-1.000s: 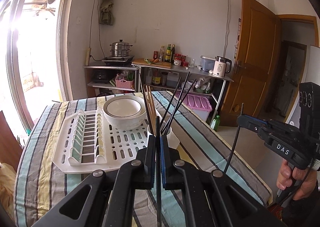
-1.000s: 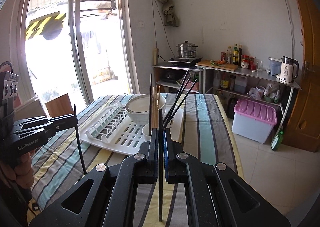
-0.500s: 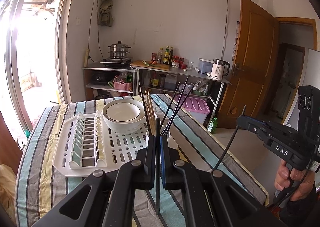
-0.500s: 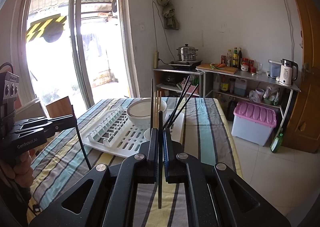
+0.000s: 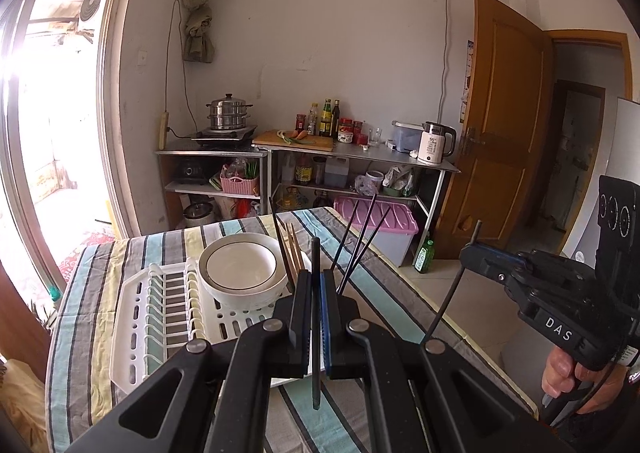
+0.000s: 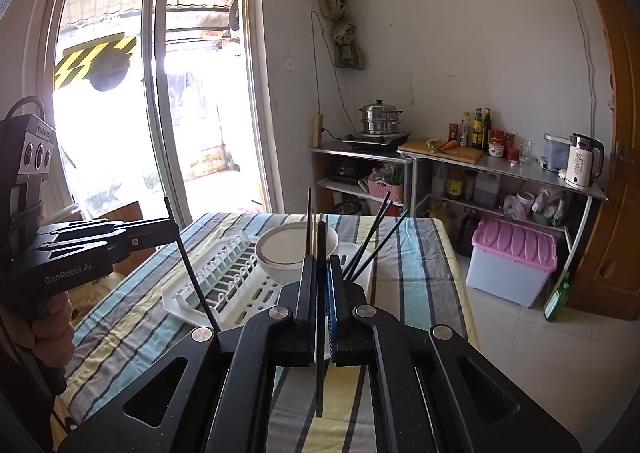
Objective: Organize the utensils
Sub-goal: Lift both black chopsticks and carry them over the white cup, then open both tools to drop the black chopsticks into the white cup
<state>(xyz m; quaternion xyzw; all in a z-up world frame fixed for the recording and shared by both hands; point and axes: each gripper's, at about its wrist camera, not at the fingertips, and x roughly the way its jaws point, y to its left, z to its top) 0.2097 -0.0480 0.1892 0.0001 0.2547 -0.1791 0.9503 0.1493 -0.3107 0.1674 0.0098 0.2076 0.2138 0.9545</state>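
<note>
Both jaws are pressed onto a thin dark chopstick each: the left gripper [image 5: 315, 285] pinches a chopstick [image 5: 315, 333] that stands nearly upright, and the right gripper [image 6: 321, 273] pinches another [image 6: 321, 333] the same way. Both hover above the near end of the striped table [image 5: 92, 293]. Further along it sits a white rack [image 5: 132, 317] with a bowl [image 5: 239, 269] on it, and just beside the bowl more chopsticks [image 5: 360, 245] stand fanned out; their holder is hidden
</note>
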